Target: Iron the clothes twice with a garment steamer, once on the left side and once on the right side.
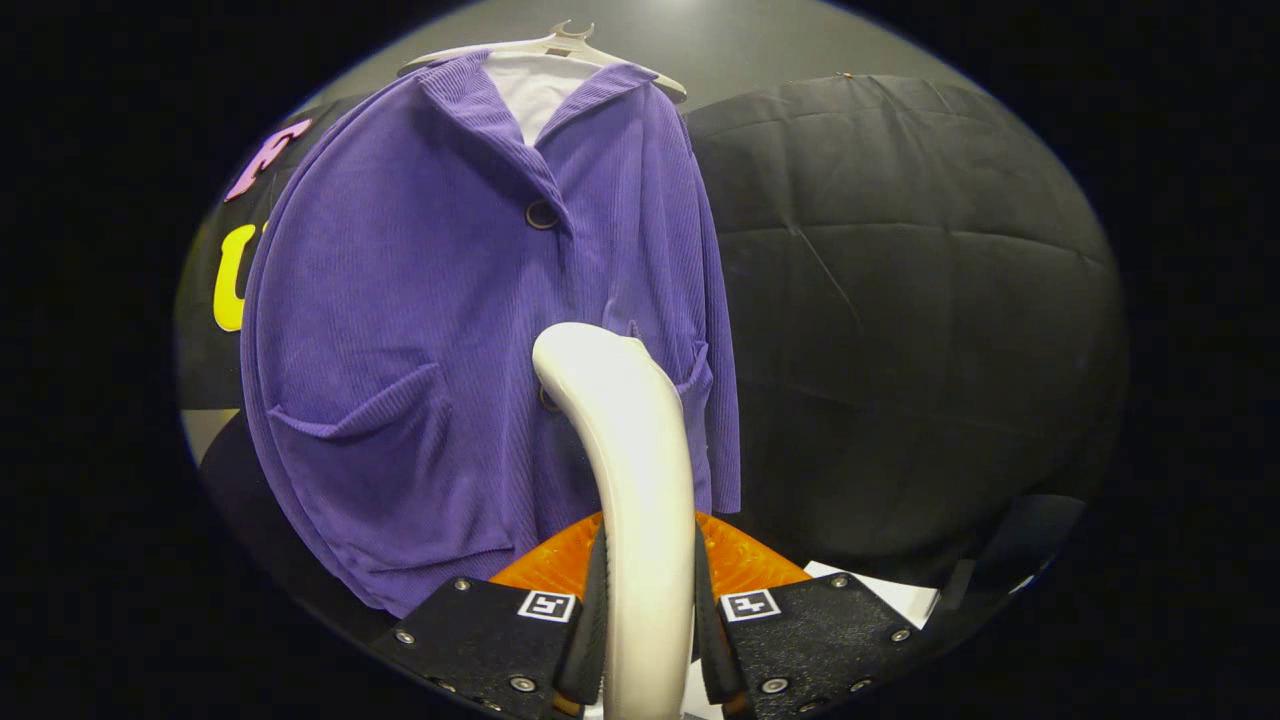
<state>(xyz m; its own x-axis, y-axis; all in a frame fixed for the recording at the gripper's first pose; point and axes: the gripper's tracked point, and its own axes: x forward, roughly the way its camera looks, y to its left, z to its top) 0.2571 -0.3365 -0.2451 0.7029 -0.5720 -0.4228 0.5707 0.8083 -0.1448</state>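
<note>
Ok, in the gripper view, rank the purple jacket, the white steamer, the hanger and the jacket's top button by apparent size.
1. Purple jacket, by far the largest.
2. White steamer, held between the tongs; its nearness to the camera inflates it.
3. Hanger, only partly showing above the collar.
4. Top button, the smallest.

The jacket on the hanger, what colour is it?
Purple, with a ribbed texture; the jacket shows best in the gripper view, beyond the tool.
</note>
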